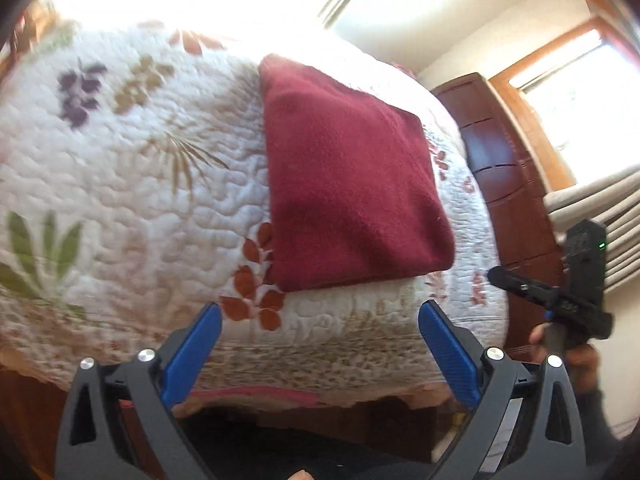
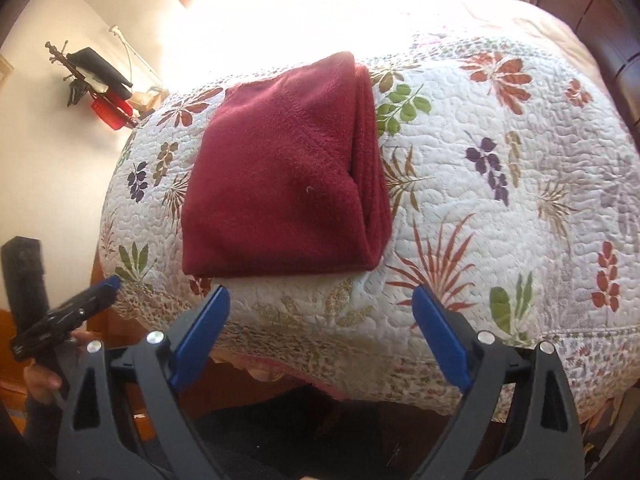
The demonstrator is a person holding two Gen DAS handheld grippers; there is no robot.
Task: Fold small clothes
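A folded maroon fleece garment (image 2: 280, 176) lies flat on the bed's floral quilt (image 2: 500, 200), long axis running away from the near edge, rolled fold along its right side. Both left tongs (image 1: 320, 356) and right tongs (image 2: 320, 340) are spread apart, empty, short of the near edge; bare quilt surrounds it.

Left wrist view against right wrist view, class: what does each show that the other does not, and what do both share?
Only the left wrist view shows the dark wooden headboard beside a sunlit window. Only the right wrist view shows the red box and a black item on a stand against the wall, plus the garment's layered folded edge. Both show the folded maroon garment lying on the leaf-print quilt, and both tongs open, left tongs and right tongs, touching nothing.
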